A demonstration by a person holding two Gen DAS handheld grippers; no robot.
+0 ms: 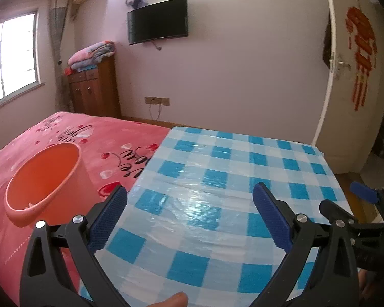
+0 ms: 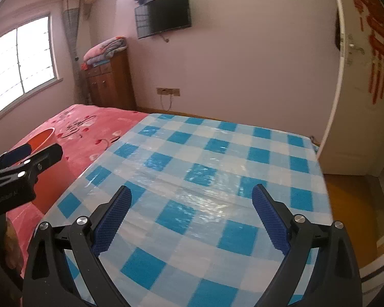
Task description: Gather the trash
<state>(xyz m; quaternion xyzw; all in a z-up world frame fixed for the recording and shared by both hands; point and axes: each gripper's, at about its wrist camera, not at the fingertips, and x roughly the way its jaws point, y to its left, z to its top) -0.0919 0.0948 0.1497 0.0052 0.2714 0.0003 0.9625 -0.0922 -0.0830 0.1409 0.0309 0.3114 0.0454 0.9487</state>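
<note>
An orange plastic bin (image 1: 42, 179) stands on the pink bed to the left of the table; its rim also shows in the right wrist view (image 2: 42, 138). My left gripper (image 1: 190, 192) is open and empty above the blue-and-white checked tablecloth (image 1: 217, 179). My right gripper (image 2: 192, 192) is open and empty above the same tablecloth (image 2: 204, 166). The right gripper shows at the right edge of the left wrist view (image 1: 350, 199); the left gripper shows at the left edge of the right wrist view (image 2: 35, 153). I see no trash on the tablecloth.
A pink bedspread (image 1: 89, 140) lies left of the table. A wooden cabinet (image 1: 94, 89) with folded blankets stands by the window. A television (image 1: 157, 20) hangs on the far wall. A white door (image 1: 358, 76) with a red decoration stands at the right.
</note>
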